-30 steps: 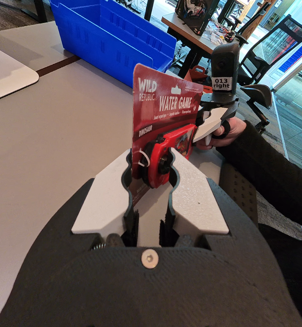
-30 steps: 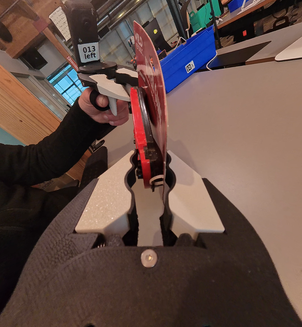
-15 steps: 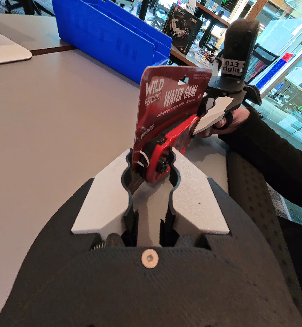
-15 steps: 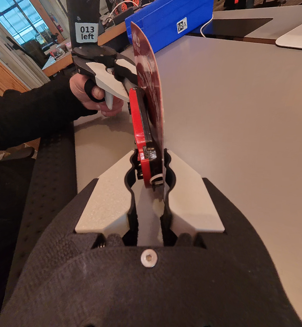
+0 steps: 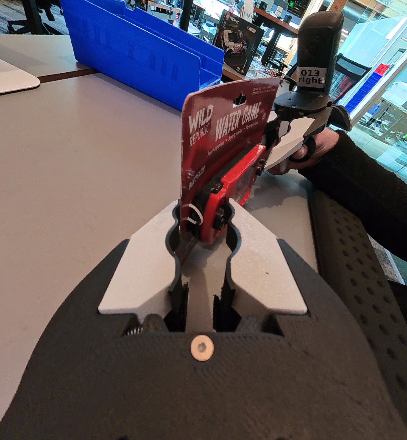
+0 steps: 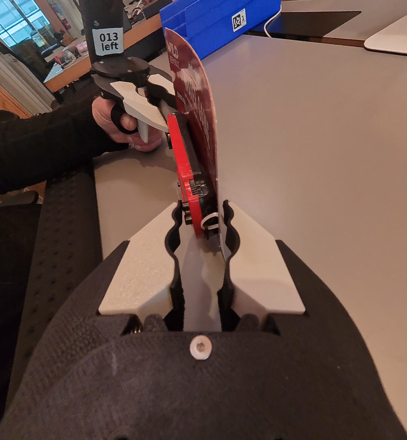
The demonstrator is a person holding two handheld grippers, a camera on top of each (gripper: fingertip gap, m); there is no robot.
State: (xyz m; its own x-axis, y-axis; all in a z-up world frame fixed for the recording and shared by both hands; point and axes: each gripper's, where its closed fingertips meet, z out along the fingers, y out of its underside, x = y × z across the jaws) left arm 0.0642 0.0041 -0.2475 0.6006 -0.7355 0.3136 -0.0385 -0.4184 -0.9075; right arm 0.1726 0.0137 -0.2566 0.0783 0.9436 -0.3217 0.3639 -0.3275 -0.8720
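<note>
A red handheld water game [image 5: 233,181] is tied to a dark red backing card [image 5: 224,123], and the package is held upright and tilted just above the grey table [image 5: 78,154]. My left gripper [image 5: 203,207] is shut on one end of the package. My right gripper [image 6: 201,204] is shut on the other end, on the game [image 6: 183,162] and the card [image 6: 193,95]. Each gripper shows in the other's view, the right one [image 5: 281,147] and the left one [image 6: 159,112], each held by a hand in a black sleeve.
A blue plastic bin [image 5: 138,54] stands at the back of the table and also shows in the right wrist view [image 6: 212,23]. A white pad [image 5: 2,78] lies at the far left. A black perforated surface [image 5: 364,273] runs along the table's near edge.
Both grippers have kept their hold on the package and brought it lower toward the table. The card now leans more, and the views have swung a little.
</note>
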